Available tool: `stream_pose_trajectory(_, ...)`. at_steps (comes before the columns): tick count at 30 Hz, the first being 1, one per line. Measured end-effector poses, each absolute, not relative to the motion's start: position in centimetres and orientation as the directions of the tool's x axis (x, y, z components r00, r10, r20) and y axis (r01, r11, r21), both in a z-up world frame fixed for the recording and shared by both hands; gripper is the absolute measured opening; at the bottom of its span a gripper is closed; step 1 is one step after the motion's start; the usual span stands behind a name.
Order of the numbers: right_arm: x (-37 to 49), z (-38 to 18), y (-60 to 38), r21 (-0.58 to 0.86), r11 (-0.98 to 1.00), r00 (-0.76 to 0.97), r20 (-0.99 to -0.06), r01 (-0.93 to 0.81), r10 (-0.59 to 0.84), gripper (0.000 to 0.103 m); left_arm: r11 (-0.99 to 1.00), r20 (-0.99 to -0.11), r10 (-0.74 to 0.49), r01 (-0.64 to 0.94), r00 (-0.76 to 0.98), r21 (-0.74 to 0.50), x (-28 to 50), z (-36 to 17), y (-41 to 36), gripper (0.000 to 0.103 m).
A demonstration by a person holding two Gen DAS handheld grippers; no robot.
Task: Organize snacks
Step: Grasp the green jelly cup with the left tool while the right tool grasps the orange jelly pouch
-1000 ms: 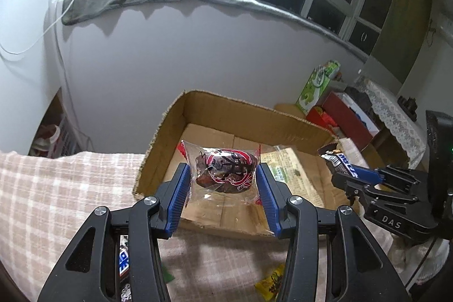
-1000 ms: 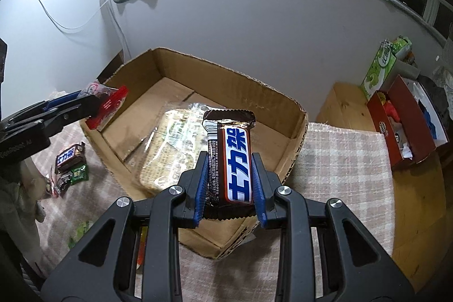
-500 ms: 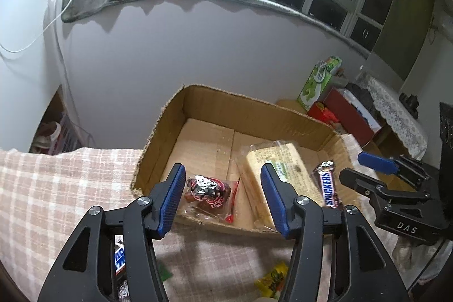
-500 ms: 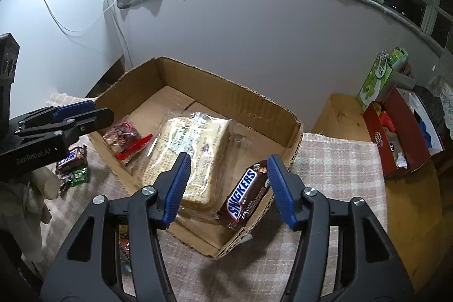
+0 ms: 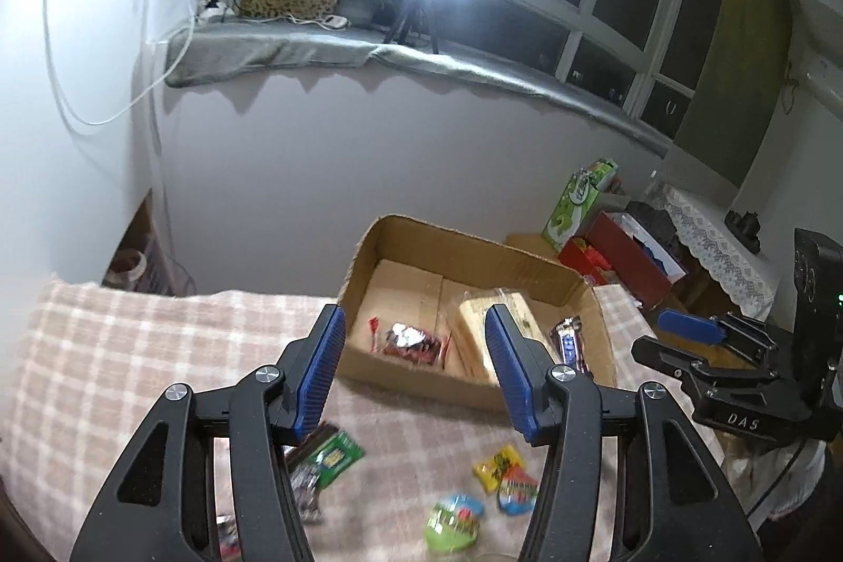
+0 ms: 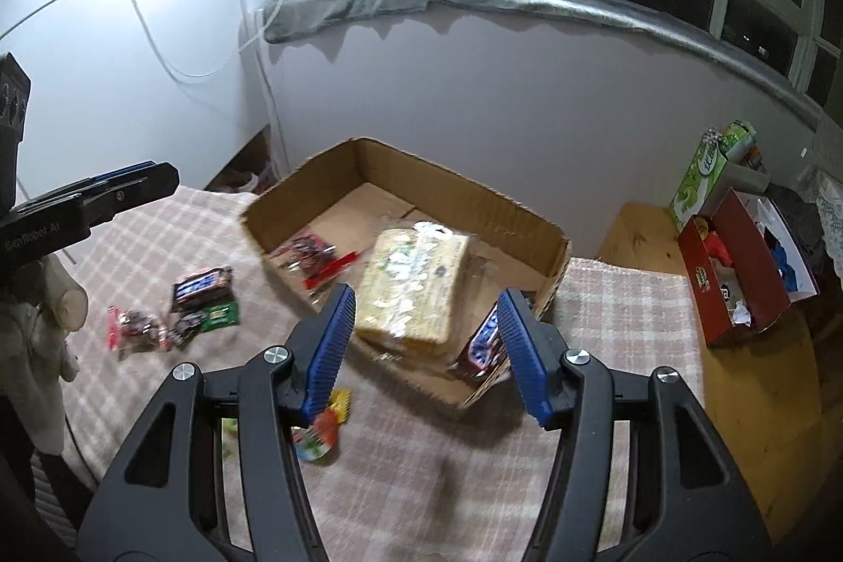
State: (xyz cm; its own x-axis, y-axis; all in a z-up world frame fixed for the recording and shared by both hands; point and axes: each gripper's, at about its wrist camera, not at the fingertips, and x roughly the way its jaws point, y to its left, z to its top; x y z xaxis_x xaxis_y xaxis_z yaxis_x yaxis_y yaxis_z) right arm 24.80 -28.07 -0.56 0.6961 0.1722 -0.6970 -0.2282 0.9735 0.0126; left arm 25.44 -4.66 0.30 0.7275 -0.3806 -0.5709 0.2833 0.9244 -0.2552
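Left wrist: left gripper (image 5: 415, 370) hanging wide and empty over the checked cloth (image 5: 131, 341); red-wrapped snack (image 5: 411, 343), pale cracker pack (image 5: 498, 317) and chocolate bar (image 5: 569, 343) lying inside the cardboard box (image 5: 474, 246); small sweets (image 5: 506, 472) waiting loose.

Right wrist: right gripper (image 6: 421, 348) gaping, holding nothing; loose bar (image 6: 203, 288) and wrapped snacks (image 6: 131, 325) lying left of the box, probably needing collecting.

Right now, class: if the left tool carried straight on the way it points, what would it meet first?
Probably the red-wrapped snack lying in the cardboard box, which shows between the open left tool; depth is unclear, so it might meet the box's near wall first.
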Motion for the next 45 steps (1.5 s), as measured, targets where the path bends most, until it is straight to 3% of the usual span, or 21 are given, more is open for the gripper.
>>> stream_pose_trajectory(24,20.3,-9.2,-24.4,0.088,0.947,0.523,-0.816,-0.308,0.245,0.059,0.886,-0.691,-0.462,0.333,0.556,-0.324,19.6,-8.3,-6.0,0.054)
stream_pose_trajectory(37,22.2,-12.3,-23.5,0.139,0.932,0.439,-0.852,-0.334,0.284,0.059,0.879,-0.751,-0.443,0.404,0.490,-0.255,19.8,-10.9,-8.0,0.054)
stream_pose_trajectory(45,23.1,-13.0,-22.2,0.099,0.923,0.432,-0.862,-0.372,0.266,0.059,0.880,-0.768,-0.433,0.406,0.471,-0.247,20.6,-11.9,-8.5,0.054)
